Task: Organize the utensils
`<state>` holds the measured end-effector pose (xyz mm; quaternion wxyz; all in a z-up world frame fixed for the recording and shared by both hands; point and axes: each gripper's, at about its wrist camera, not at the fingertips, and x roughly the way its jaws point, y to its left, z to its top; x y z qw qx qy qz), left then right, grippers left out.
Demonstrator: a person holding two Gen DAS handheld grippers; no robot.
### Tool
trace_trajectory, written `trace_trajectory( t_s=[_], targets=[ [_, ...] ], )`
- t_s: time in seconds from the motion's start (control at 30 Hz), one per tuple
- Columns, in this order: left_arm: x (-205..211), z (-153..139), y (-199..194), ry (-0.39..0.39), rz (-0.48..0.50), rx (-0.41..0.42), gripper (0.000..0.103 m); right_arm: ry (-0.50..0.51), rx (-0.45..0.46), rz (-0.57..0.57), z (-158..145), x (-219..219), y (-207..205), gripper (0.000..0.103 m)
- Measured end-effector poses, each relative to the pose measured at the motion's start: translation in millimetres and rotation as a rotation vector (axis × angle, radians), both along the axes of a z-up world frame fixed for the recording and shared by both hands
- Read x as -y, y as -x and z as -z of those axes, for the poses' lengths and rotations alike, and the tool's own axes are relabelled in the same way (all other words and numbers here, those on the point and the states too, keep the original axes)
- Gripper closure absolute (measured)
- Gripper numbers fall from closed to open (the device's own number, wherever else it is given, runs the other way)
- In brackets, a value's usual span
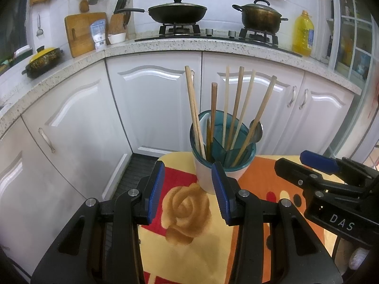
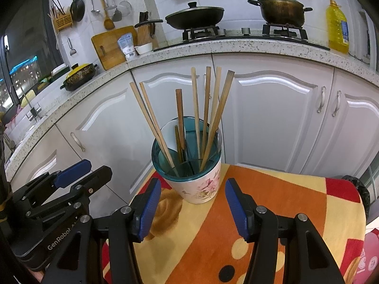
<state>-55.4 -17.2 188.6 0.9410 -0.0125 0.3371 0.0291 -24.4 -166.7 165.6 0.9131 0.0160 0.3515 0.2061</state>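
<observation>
A white flowered utensil cup (image 1: 208, 177) (image 2: 201, 187) with a teal divider insert stands on a small cloth-covered table (image 1: 187, 248) (image 2: 284, 201). Several wooden chopsticks (image 1: 236, 108) (image 2: 206, 108) lean upright in it, and a metal spoon (image 1: 257, 130) rests against its right rim. My left gripper (image 1: 189, 172) hovers just in front of the cup, open, nothing between its blue pads. My right gripper (image 2: 191, 189) sits before the cup too, open and empty. Each gripper shows at the edge of the other's view: the right gripper (image 1: 308, 165) and the left gripper (image 2: 83, 172).
White cabinet doors (image 2: 272, 118) stand close behind the table. Above them a speckled counter (image 1: 165, 45) carries a hob with a wok (image 1: 177, 13) and a pot (image 1: 260, 16), an oil bottle (image 1: 303, 33), a cutting board (image 1: 80, 33) and a yellow-lidded pan (image 1: 45, 59).
</observation>
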Motion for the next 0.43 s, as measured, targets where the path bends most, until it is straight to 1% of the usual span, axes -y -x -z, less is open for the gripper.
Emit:
trace_trajectory(
  t_s=[0.13, 0.3, 0.43],
  targets=[
    [0, 3, -1, 0.003, 0.001, -0.005, 0.063, 0.002, -0.005, 0.001, 3, 0, -1, 0.048],
    [2, 3, -2, -0.001, 0.001, 0.009, 0.063, -0.003, -0.008, 0.003, 6, 3, -2, 0.048],
    [3, 7, -3, -0.002, 0.006, 0.009, 0.063, -0.001, -0.014, 0.020, 12, 12, -4, 0.048]
  ],
)
